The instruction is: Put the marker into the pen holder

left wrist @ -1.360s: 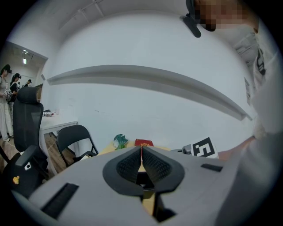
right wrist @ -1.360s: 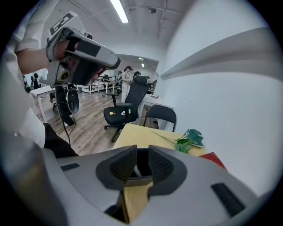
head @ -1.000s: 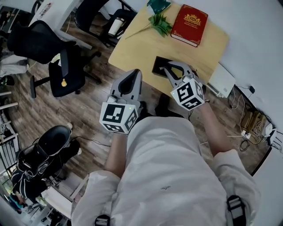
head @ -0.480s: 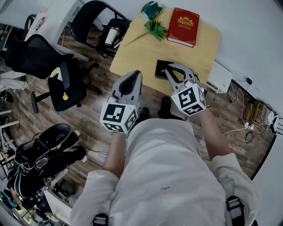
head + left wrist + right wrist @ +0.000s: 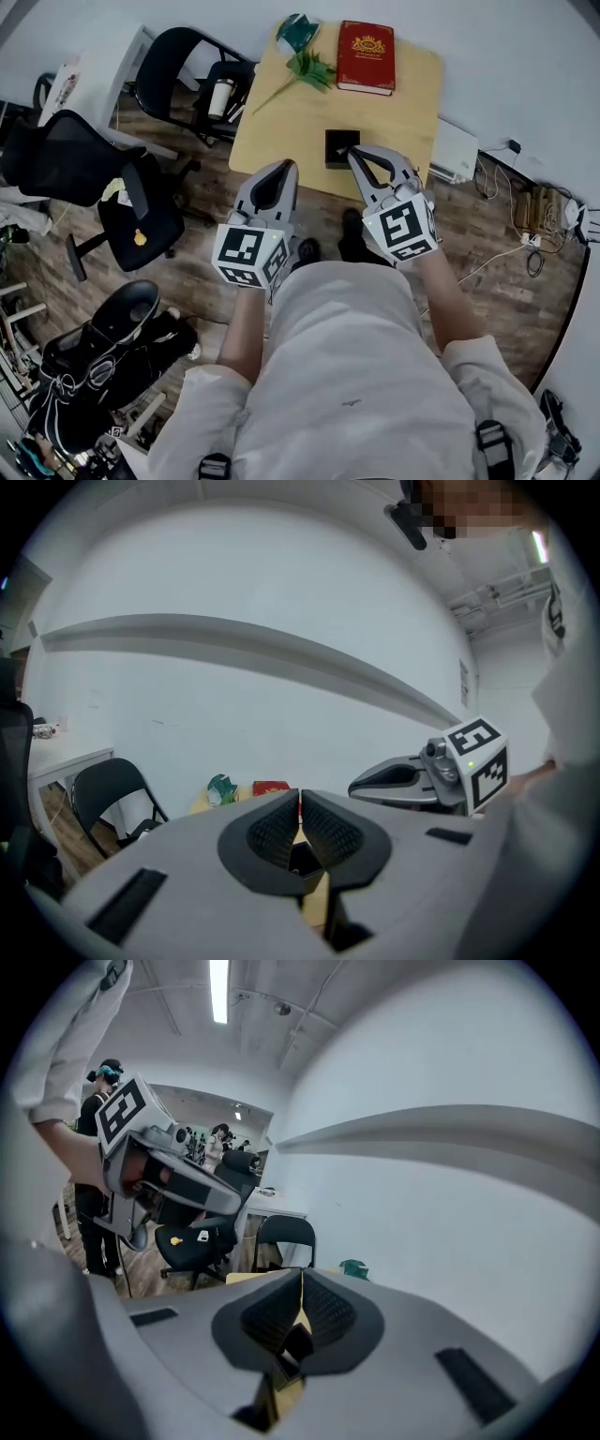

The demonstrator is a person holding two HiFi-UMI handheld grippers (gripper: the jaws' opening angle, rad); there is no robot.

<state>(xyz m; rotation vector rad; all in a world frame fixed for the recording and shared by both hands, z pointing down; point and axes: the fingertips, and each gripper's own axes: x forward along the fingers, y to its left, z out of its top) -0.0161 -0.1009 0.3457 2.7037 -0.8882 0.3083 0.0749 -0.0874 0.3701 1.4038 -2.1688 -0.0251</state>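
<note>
Right gripper [image 5: 354, 151]: jaws have just been closing, pads now pressed together with nothing between them. Left gripper [image 5: 279, 169]: also closed and empty, held off the table's [image 5: 281, 117] near edge.

Right tips overlap the black pen holder [image 5: 335, 146] in the head view (contact can't be judged). The holder stands mid near edge. Marker not made out. Red book [image 5: 366, 58] at far right corner.

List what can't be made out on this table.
- Marker: in no view; the inside of the pen holder is too small in the head view.
- Holder's right part: head view, covered by the right gripper, jaws just closed on nothing.
- Title on the red book: head view, too small.
</note>
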